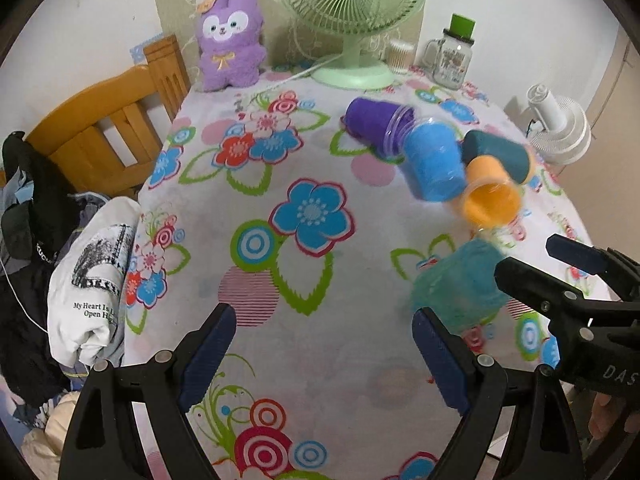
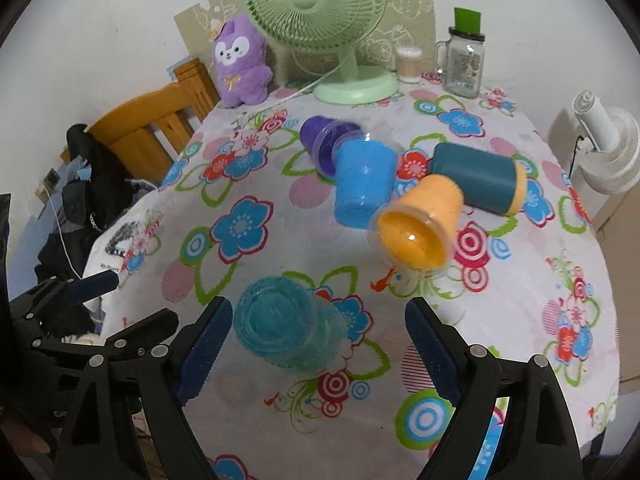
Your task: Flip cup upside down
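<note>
Motion blur smears the teal cup between the open right gripper fingers.

Teal cup blurred, partly hidden behind right tongs

Teal translucent cup upside down on floral tablecloth, base up, blurred.

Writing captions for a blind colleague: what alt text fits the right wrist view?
The open right gripper reaches toward a teal cup on a floral tablecloth. Beyond lie tipped orange, blue, purple and dark teal cups.
</note>
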{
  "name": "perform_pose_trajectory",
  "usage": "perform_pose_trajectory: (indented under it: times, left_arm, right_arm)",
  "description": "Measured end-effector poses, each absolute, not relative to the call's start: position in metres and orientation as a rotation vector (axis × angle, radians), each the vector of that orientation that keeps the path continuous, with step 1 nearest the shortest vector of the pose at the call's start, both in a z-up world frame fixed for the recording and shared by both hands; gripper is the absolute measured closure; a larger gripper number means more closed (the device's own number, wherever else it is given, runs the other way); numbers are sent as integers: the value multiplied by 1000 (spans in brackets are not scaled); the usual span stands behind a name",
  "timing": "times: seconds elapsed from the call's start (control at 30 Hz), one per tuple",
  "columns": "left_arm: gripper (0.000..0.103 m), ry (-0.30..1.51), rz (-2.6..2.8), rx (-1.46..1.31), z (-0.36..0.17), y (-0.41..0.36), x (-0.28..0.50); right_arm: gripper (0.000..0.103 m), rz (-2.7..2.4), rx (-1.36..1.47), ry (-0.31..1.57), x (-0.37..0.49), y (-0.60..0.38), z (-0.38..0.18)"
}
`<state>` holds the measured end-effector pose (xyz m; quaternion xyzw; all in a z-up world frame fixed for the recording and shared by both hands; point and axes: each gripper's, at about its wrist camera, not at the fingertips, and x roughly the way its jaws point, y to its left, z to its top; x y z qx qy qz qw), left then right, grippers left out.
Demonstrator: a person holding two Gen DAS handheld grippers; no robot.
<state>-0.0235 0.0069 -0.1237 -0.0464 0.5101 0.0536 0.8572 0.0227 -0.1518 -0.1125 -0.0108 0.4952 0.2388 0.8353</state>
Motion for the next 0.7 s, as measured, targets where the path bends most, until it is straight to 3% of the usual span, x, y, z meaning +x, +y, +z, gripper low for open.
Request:
perform_pose_trajectory:
  times: [0.7]
  left_arm:
    - [5,930,88,-179,-30,-18,-33]
  right_arm:
    - [13,462,-27,968,10,-195,-23]
